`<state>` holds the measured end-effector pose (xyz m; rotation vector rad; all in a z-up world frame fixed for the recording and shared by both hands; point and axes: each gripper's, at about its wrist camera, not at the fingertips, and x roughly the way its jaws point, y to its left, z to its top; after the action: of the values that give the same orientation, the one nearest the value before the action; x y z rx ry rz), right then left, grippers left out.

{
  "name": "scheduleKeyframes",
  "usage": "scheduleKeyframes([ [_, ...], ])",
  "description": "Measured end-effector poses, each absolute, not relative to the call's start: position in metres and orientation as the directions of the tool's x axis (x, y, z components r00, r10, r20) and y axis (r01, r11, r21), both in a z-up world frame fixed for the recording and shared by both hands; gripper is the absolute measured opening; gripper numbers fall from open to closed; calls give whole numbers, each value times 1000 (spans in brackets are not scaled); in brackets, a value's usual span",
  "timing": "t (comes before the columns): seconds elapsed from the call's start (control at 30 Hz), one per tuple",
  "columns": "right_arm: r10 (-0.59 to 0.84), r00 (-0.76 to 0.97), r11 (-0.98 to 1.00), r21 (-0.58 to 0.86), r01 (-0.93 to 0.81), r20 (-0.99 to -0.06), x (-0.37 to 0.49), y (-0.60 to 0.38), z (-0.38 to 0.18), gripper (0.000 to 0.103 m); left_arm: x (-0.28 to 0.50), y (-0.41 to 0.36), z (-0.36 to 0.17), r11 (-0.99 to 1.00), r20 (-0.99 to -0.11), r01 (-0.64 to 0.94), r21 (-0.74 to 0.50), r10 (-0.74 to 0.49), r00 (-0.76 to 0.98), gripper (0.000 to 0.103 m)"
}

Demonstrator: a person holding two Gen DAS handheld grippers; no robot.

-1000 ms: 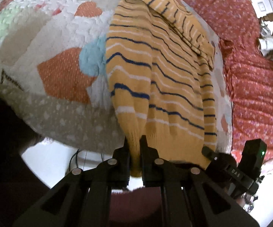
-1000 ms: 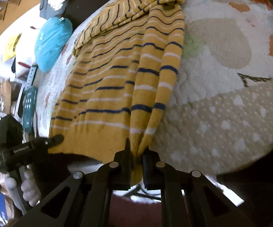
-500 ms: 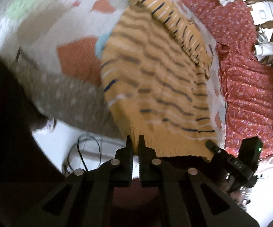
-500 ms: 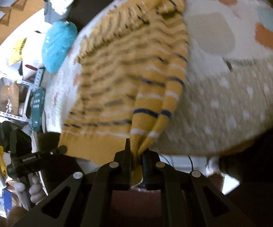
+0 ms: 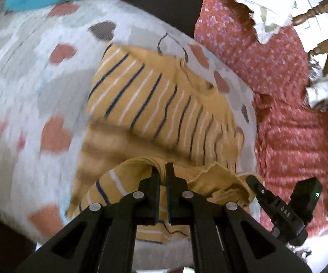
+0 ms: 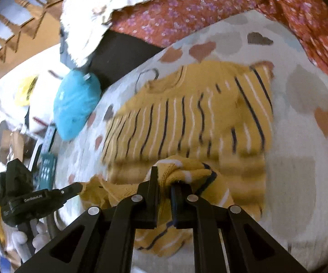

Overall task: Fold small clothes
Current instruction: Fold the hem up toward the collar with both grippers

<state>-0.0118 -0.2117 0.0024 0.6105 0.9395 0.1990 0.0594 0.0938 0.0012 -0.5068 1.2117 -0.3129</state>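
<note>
A yellow sweater (image 5: 154, 104) with navy and white stripes lies on a white quilt (image 5: 27, 95) patterned with hearts; it also shows in the right wrist view (image 6: 186, 118). My left gripper (image 5: 162, 170) is shut on the sweater's bottom hem, lifted above the body. My right gripper (image 6: 165, 177) is shut on the other hem corner, bunched between its fingers. Each gripper shows in the other's view: the right gripper (image 5: 255, 184) at the lower right, the left gripper (image 6: 72, 188) at the lower left. The hem sags between them.
A red flowered cover (image 5: 289, 118) lies beyond the quilt. A turquoise cushion (image 6: 75, 104) sits at the quilt's edge. A black panel (image 6: 118, 52) and a wooden chair (image 5: 318, 34) stand farther back. A teal remote (image 6: 46, 168) lies at the left.
Both grippers have lifted the hem from the quilt's near edge and carried it forward over the sweater's body, toward the collar. The sweater now folds across its middle.
</note>
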Motion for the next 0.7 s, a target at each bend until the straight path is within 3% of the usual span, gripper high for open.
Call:
scheduleKeyframes([
  [0.37, 371, 584, 724, 619, 304, -722, 116, -250, -50, 13, 195, 62, -20, 918, -865, -66, -391, -342, 366, 6],
  [0.47, 439, 585, 624, 700, 348, -682, 130, -267, -65, 32, 208, 75, -26, 896, -857, -116, -429, -363, 366, 6],
  [0.53, 461, 633, 536, 764, 359, -621, 129, -283, -65, 59, 213, 88, -25, 877, -846, -143, -459, -383, 371, 7],
  [0.6, 446, 685, 485, 798, 357, -577, 124, -298, -58, 70, 212, 94, -20, 875, -842, -144, -462, -381, 381, 14],
  [0.7, 413, 692, 520, 777, 355, -592, 120, -310, -43, 71, 198, 96, -15, 900, -853, -104, -424, -358, 380, 21],
])
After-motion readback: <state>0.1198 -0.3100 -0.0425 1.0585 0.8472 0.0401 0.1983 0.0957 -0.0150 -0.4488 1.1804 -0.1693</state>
